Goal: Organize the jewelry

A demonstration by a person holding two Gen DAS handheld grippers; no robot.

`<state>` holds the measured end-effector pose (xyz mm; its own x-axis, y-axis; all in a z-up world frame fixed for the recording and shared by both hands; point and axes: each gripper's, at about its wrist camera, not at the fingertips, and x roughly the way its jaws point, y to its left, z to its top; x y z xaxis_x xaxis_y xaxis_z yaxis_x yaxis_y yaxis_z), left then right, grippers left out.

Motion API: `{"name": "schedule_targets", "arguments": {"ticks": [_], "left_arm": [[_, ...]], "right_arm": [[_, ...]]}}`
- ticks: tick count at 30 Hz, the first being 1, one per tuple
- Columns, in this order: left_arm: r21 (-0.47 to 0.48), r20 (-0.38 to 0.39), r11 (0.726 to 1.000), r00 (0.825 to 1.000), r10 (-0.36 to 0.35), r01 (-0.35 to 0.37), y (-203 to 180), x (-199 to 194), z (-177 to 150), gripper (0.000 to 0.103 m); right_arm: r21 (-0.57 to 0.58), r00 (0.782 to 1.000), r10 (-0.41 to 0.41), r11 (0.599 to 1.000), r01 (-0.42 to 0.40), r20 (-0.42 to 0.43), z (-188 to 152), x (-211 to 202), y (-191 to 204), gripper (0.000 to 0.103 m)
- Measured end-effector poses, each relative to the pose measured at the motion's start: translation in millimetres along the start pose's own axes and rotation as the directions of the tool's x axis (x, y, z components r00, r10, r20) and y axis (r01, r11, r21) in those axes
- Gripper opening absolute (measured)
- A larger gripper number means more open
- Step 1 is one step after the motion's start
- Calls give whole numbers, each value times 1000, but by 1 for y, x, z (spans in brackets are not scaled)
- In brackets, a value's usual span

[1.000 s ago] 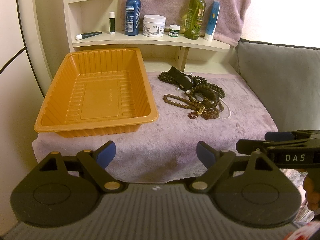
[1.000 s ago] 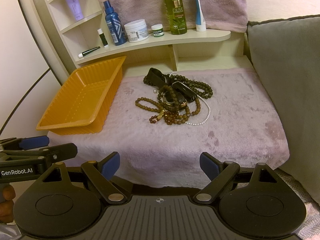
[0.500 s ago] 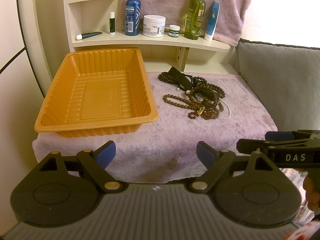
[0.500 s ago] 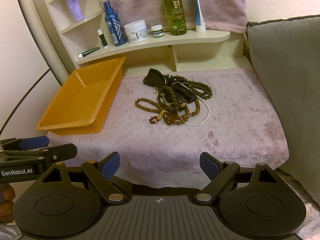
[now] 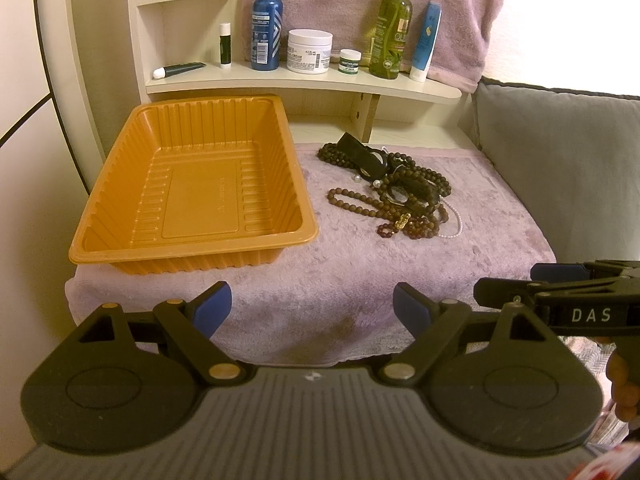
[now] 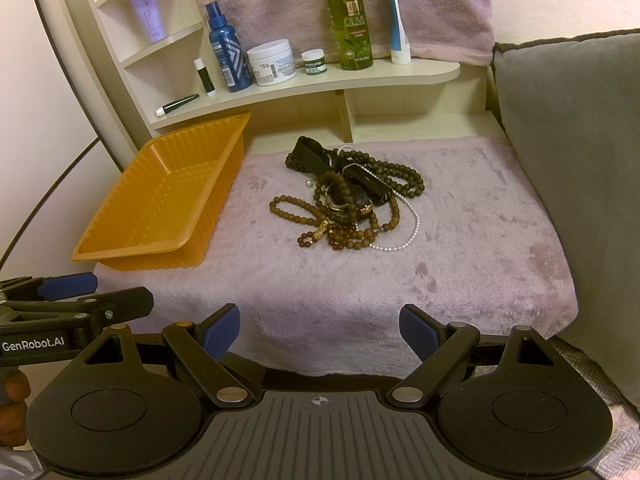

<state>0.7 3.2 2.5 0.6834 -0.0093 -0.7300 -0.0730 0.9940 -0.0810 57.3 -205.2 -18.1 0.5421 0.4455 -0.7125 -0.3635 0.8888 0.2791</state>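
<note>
A tangled heap of jewelry [image 5: 394, 190] [image 6: 352, 196] lies on the lilac towel: brown bead strings, black watches, a thin pearl chain [image 6: 404, 236] and a gold charm [image 6: 322, 227]. To its left stands an orange plastic tray [image 5: 192, 184] [image 6: 160, 204], with nothing in it. My left gripper [image 5: 312, 306] hangs open before the towel's front edge, nothing between its fingers. My right gripper [image 6: 320, 326] is open too, equally far back, facing the heap. Each gripper shows at the side of the other's view.
A cream shelf [image 5: 304, 80] behind the towel carries bottles, jars and tubes. A grey cushion [image 6: 572, 168] rises along the right side. The towel [image 6: 460, 240] has bare room right of the heap and in front of it. A hand [image 5: 622, 384] holds the right gripper's handle.
</note>
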Motion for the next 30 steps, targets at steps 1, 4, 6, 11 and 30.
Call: {"name": "schedule_targets", "arguments": {"ticks": [1,4,6,11,30], "left_arm": [[0,0,1000,1000,0,0,0,0,0,87],[0,0,1000,1000,0,0,0,0,0,87],[-1,0,1000,1000,0,0,0,0,0,87],[-6,-4,1000,1000,1,-1,4,0,3,87],[-230,63,961,983,174,-156,69,1,-5,85]], "right_arm": [[0,1000,0,1000,0,0,0,0,0,87],[0,1000,0,1000,0,0,0,0,0,87],[0,1000,0,1000,0,0,0,1,0,87],[3,1000,0,1000,0,-1,1,1,-1,87],[74,991,-23,997,14,133,17,9,-29,87]]}}
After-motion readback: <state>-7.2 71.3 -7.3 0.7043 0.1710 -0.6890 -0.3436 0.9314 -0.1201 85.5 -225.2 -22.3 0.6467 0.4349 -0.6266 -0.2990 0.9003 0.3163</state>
